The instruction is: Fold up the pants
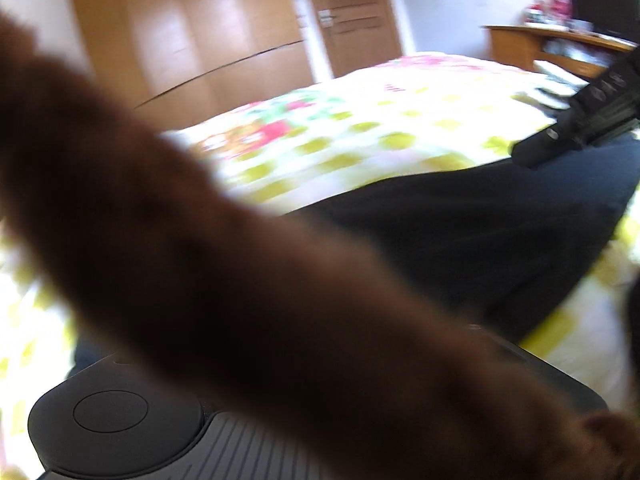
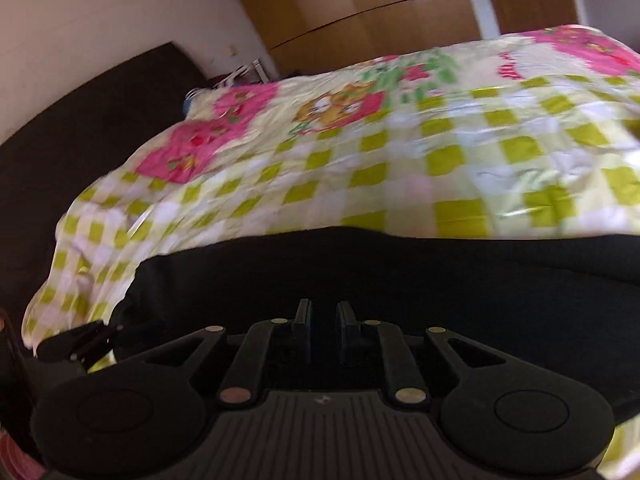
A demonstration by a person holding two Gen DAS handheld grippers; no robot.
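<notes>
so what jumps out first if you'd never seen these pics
A blurred brown shape sweeps across the left wrist view, hiding that gripper's fingers. Behind it the bedspread, checked green and white with pink cartoon patches, fills both views. The dark pants lie on it, just ahead of the right gripper.

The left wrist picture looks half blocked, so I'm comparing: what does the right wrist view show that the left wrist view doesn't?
Only the right wrist view shows the right gripper with a narrow gap between its fingers, and a dark headboard. Only the left wrist view shows a blurred brown shape covering its own fingers, and a wooden desk. Both show the dark pants on the checked bedspread, and the wardrobe.
</notes>
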